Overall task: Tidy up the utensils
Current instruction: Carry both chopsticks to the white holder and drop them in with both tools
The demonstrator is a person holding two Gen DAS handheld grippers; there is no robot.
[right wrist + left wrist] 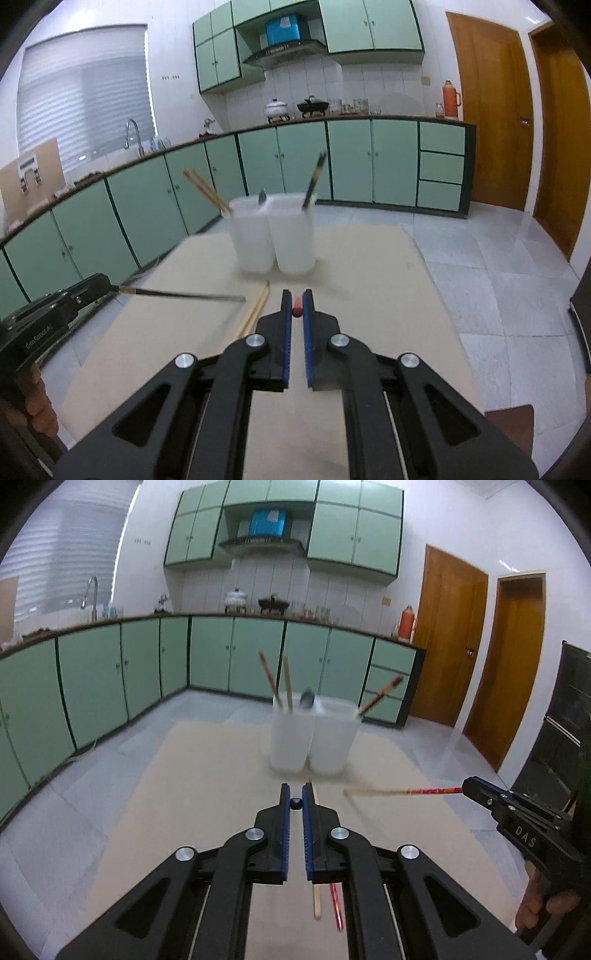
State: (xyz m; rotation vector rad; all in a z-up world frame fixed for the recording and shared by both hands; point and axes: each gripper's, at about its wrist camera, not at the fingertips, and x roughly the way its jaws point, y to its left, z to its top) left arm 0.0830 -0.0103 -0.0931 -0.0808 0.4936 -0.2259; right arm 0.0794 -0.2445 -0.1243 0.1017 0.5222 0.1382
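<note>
Left wrist view shows my left claw pinched tight on the end of a dark chopstick, so I see only its small black tip between the blue pads. From the right wrist view that same dark chopstick sticks out sideways from the left claw, above the worktop. My right claw is also pinched tight, on the red end of a red chopstick. From the left wrist view the red chopstick reaches out sideways from the right claw, and its far end is pale and blurry. Two white cups stand side by side, touching, near the far end of the worktop. The left cup holds two chopsticks that lean left, and a spoon peeks up between the cups. The right cup holds one chopstick that leans right. Two more chopsticks lie flat on the worktop under my left claw, one pale and one red. In the right wrist view I see pale sticks lying flat just left of my right claw. A hand holds the right claw's grip.
</note>
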